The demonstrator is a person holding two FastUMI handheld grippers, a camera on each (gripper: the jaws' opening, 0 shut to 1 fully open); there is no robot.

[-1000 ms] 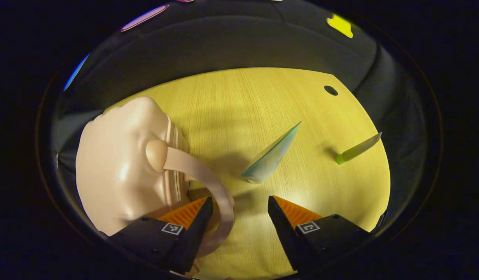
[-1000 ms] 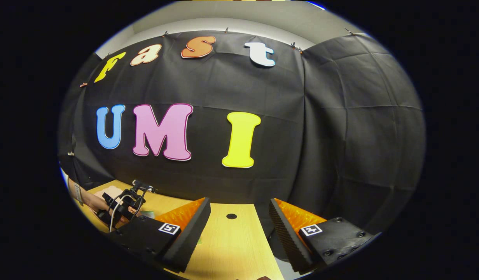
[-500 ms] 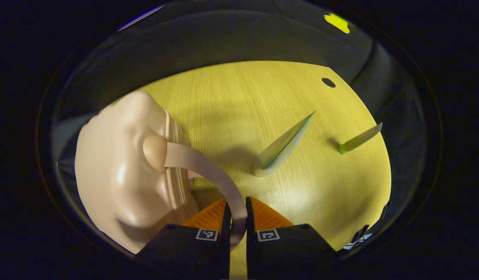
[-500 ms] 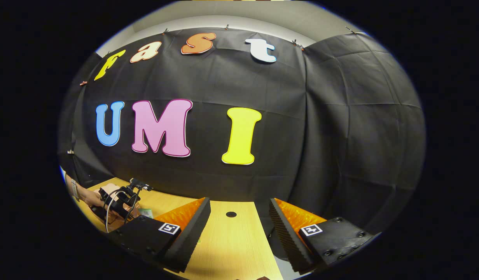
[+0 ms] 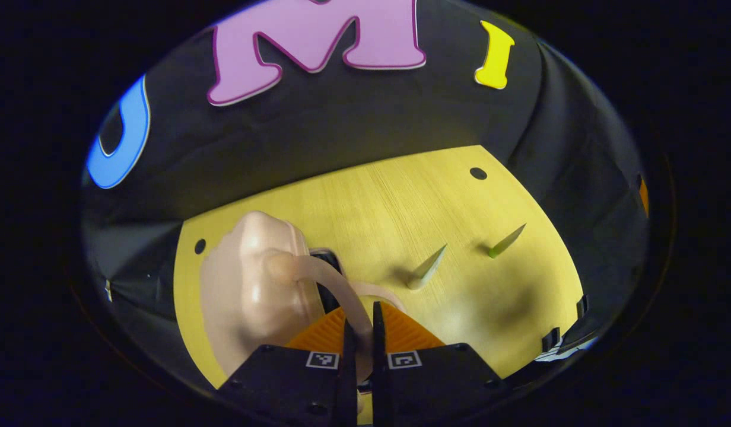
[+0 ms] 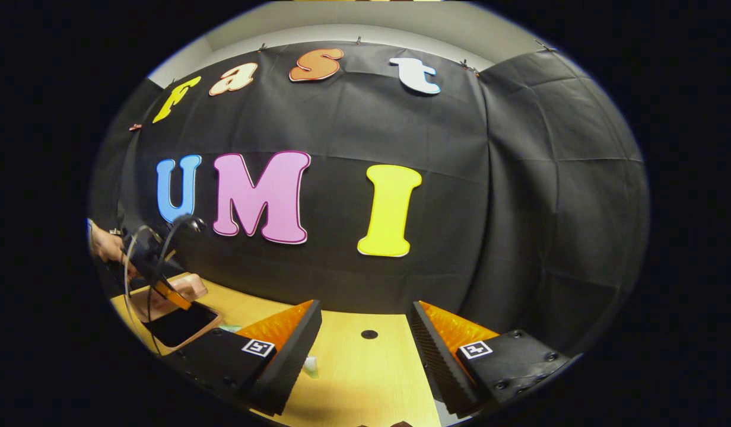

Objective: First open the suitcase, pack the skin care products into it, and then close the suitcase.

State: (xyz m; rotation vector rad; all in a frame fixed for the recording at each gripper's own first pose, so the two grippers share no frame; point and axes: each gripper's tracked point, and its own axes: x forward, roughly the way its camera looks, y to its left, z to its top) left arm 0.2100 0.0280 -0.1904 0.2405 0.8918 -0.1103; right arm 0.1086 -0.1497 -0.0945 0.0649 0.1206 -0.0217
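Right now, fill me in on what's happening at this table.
A person is opening a small pink suitcase on the wooden table. The left gripper is shut on the suitcase's handle and the lid is raised, so a dark gap shows at the seam. Two skin care tubes lie on the table beside it, not yet packed. The right gripper hangs open over the table, holding nothing.

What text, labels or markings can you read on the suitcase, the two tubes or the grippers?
Suitcase: no text visible.
Pale tube: any print is too small to read.
Green tube: any print is too small to read.
Left gripper and right gripper: square coded markers, no words.
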